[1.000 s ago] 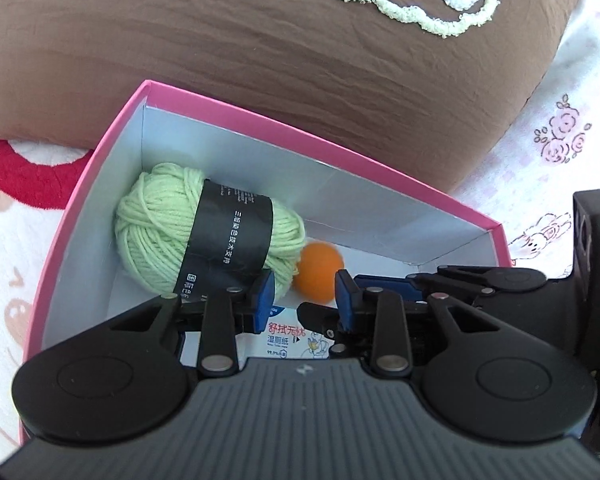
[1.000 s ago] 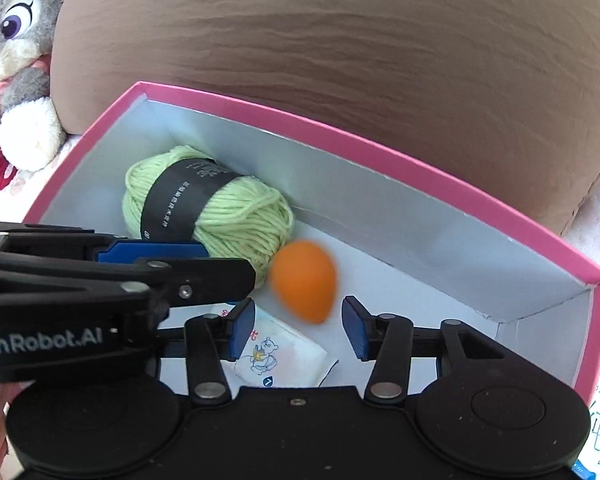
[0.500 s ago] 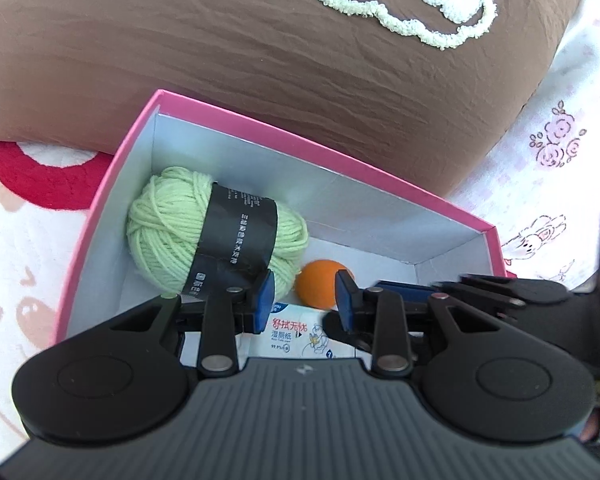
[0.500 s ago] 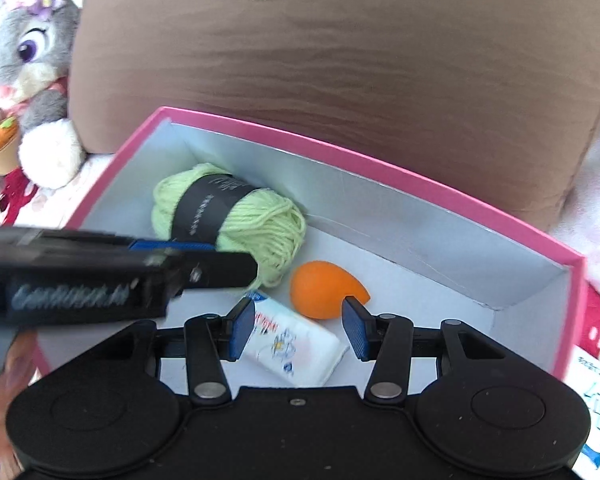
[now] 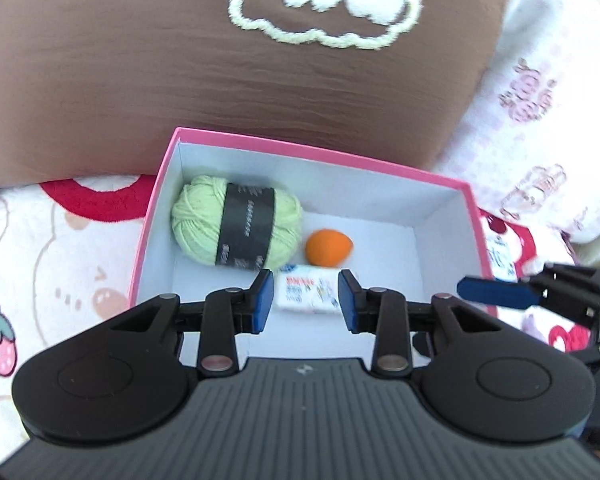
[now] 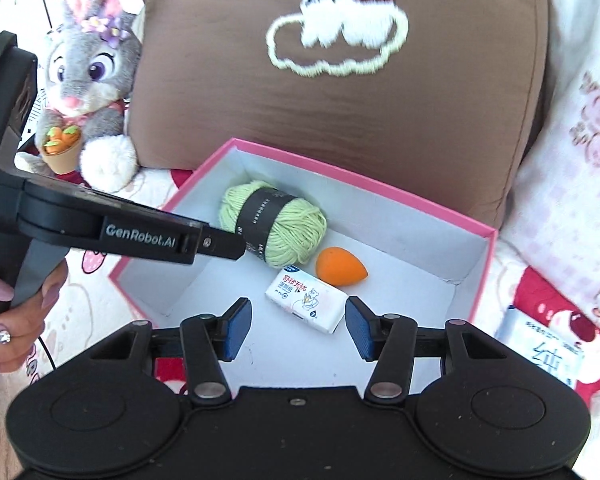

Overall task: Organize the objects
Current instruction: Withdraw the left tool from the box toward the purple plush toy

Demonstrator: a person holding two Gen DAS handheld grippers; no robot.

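Note:
A pink box (image 5: 320,154) (image 6: 340,168) with a white inside holds a light green yarn ball (image 5: 236,226) (image 6: 276,222), an orange egg-shaped sponge (image 5: 328,243) (image 6: 340,266) and a small white tissue pack (image 5: 306,294) (image 6: 304,298). My left gripper (image 5: 305,306) is open and empty above the box's near edge. My right gripper (image 6: 298,328) is open and empty, also above the near side. The right gripper's blue finger (image 5: 496,293) shows in the left wrist view. The left gripper's body (image 6: 140,236) crosses the right wrist view.
A large brown cushion (image 5: 220,60) (image 6: 340,80) lies behind the box. A grey plush rabbit (image 6: 88,76) sits at the far left. Another tissue pack (image 6: 548,354) lies on the patterned blanket (image 5: 40,240) right of the box.
Both grippers have pulled back and up from the box. The orange sponge, loose between the right fingers a second ago, now lies still in the box beside the yarn.

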